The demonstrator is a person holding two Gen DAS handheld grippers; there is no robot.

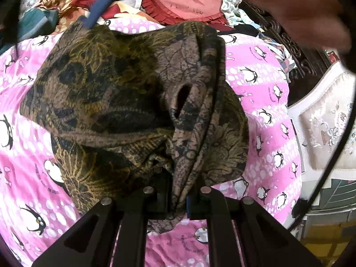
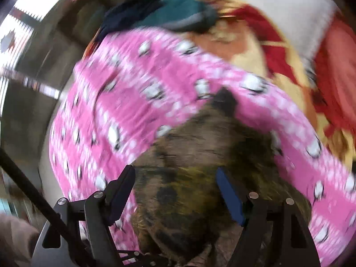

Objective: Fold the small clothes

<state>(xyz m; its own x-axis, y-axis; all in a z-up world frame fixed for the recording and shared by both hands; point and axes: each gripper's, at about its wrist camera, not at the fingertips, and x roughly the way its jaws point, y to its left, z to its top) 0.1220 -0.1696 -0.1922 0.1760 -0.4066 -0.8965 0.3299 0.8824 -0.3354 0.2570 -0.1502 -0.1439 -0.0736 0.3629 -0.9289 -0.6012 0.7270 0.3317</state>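
Observation:
A small brown garment (image 1: 124,93) with dark and yellow floral print lies bunched on a pink penguin-print sheet (image 1: 262,102). My left gripper (image 1: 178,198) is shut on a gathered fold of the garment at its near edge. In the blurred right wrist view the same garment (image 2: 193,162) lies on the pink sheet (image 2: 124,102). My right gripper (image 2: 175,178) is open above it, one finger on each side, holding nothing. A blue-padded finger of the right gripper (image 1: 100,6) shows at the garment's far corner in the left wrist view.
A pile of other clothes (image 1: 55,6) and a red ruffled cushion (image 1: 187,0) lie beyond the sheet. A white embroidered cushion (image 1: 327,120) sits to the right. The person's hand (image 1: 300,6) shows top right. A black cable (image 2: 33,191) crosses at lower left.

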